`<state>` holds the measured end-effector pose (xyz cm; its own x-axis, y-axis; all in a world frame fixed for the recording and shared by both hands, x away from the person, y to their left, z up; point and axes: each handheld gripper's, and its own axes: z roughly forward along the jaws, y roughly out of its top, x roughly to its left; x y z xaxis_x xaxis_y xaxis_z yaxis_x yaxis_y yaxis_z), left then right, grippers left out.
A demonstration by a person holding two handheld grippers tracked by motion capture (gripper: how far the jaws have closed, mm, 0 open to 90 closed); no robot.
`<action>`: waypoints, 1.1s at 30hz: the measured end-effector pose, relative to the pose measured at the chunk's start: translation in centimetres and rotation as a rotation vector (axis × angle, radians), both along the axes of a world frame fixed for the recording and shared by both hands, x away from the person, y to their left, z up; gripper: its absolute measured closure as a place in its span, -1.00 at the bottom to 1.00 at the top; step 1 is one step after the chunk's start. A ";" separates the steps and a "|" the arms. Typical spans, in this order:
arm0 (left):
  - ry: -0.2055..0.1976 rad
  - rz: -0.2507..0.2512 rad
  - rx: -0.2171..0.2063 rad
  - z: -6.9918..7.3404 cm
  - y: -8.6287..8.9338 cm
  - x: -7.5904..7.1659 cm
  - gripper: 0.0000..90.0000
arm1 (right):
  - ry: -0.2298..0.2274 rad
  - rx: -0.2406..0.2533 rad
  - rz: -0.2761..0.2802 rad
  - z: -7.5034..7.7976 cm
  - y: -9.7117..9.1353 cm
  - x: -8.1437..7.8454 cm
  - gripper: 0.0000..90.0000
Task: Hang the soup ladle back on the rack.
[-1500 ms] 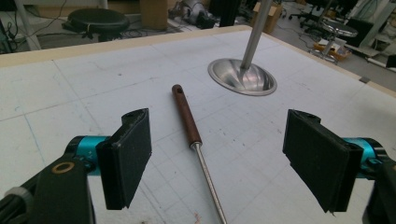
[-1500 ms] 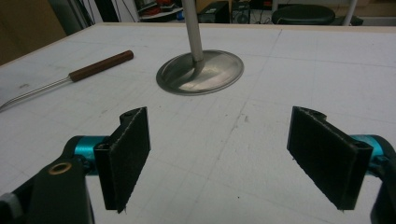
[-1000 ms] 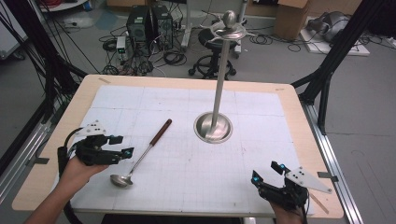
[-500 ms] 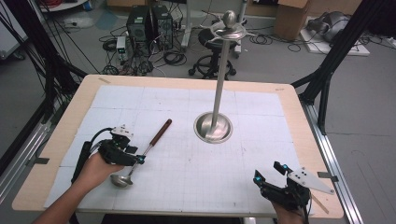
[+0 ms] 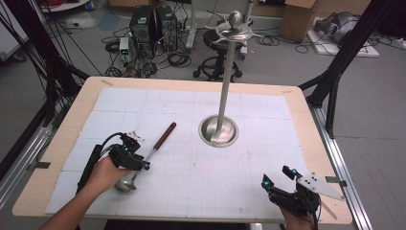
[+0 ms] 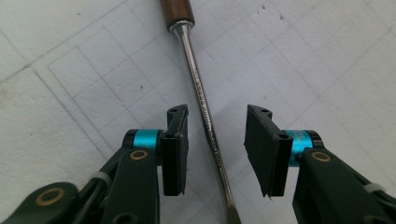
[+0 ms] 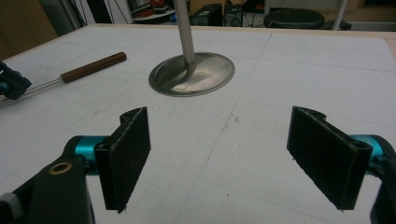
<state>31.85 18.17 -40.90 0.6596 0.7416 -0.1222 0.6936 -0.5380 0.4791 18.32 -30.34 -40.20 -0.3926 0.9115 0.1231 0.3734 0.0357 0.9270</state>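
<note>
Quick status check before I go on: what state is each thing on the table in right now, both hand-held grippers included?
Ladle: lying flat on the mat, its metal shaft between the left jaws, not clamped.
Left hand-held gripper: open, straddling the ladle's shaft.
Right hand-held gripper: open wide, holding nothing, at the near right part of the table.
Stand: upright on its round base, nothing hanging from it.

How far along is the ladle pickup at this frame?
Done: the left gripper has its open jaws on either side of the ladle shaft, below the wooden handle. In hand: nothing is gripped yet. Left: closing and lifting. The right gripper waits open, the stand untouched.
</note>
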 end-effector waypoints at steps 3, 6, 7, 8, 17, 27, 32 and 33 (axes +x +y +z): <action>0.014 -0.001 0.020 -0.3 -0.4 -0.2 0.40 | 0.002 0.002 -0.004 0.0 0.0 -0.1 -0.55; 0.009 0.004 0.058 -0.6 -0.8 -0.3 0.45 | 0.000 0.003 -0.005 0.0 -0.1 -0.1 -0.55; 0.012 0.017 0.055 -0.5 -0.8 -0.3 0.49 | -0.003 0.001 -0.005 0.1 -0.1 -0.1 -0.55; 0.010 0.018 0.063 -0.5 -0.8 -0.3 0.53 | -0.004 -0.001 -0.005 0.1 -0.1 -0.1 -0.55; -0.018 0.068 0.116 -0.6 -1.4 -0.6 0.73 | -0.004 0.003 -0.013 0.1 -0.2 -0.2 -0.55; 0.018 0.123 0.116 -0.4 -1.6 -0.3 0.80 | 0.001 0.004 -0.019 0.1 -0.3 -0.2 -0.55; 0.035 0.131 0.091 -0.4 -1.3 -0.1 0.85 | 0.000 0.005 -0.025 0.1 -0.4 -0.2 -0.55; 0.040 0.131 0.089 -0.4 -1.3 -0.1 0.85 | 0.002 0.005 -0.024 0.1 -0.5 -0.2 -0.55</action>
